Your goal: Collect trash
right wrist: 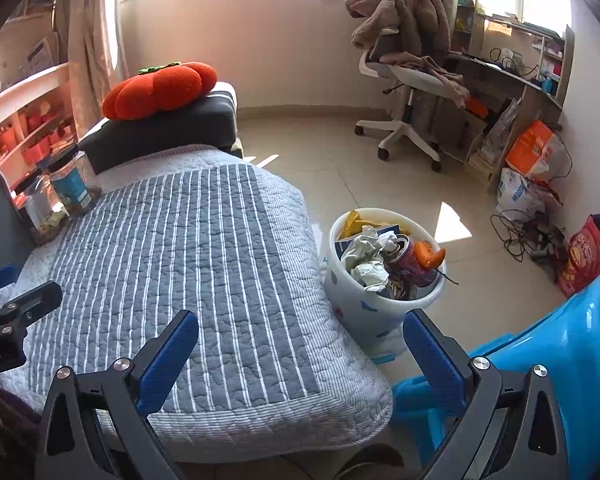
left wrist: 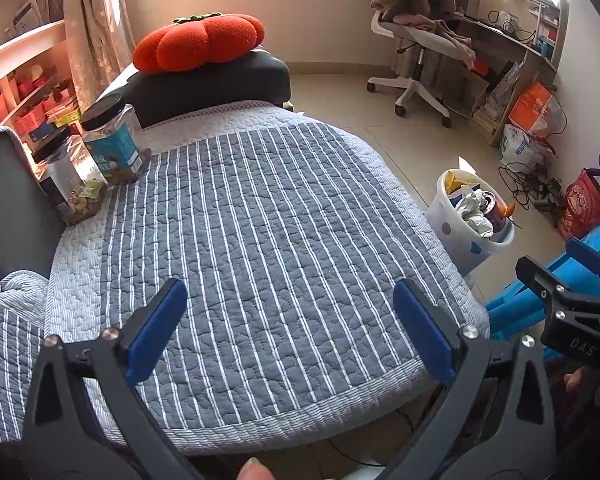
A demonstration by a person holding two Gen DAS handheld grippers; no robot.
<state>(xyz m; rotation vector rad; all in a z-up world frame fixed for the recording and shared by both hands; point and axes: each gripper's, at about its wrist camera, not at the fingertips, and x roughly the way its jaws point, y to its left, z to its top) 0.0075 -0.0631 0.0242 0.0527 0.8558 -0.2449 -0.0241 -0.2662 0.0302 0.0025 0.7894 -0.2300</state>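
1. A grey quilt with white stripes (left wrist: 259, 232) covers a low padded seat; its striped middle lies bare.
2. At the quilt's far left corner stand two clear jars with black lids: a teal-labelled jar (left wrist: 113, 140) and, just beside it, a dark-labelled jar (left wrist: 65, 180).
3. Beyond the quilt's far edge a red tomato-shaped cushion (left wrist: 199, 42) rests on a black cushion (left wrist: 215, 84).
4. On the tiled floor just beside the quilt's right edge stands a white trash bucket (right wrist: 356, 300), heaped with crumpled paper (right wrist: 366, 258), a drink can (right wrist: 410, 260) and yellow wrappers.
5. Farther back, a white office chair (right wrist: 404, 92) draped with clothes stands by a cluttered desk; bags and tangled cables lie along the right wall.
6. The right wrist view looks down into the bucket and shows a bright blue plastic chair (right wrist: 560, 344) at lower right; the left wrist view shows more of the quilt and only a small, distant bucket (left wrist: 456, 228).
7. The left wrist view catches the right gripper (left wrist: 560, 280) at its right edge; the right wrist view shows part of the left gripper (right wrist: 15, 308) at its left edge.
8. The left gripper (left wrist: 287, 328) hangs over the quilt's near edge, fingers spread wide, holding nothing.
9. The right gripper (right wrist: 300, 360) hangs over the quilt's near right corner, fingers likewise wide apart and holding nothing, the right finger (right wrist: 432, 356) in front of the bucket's base.
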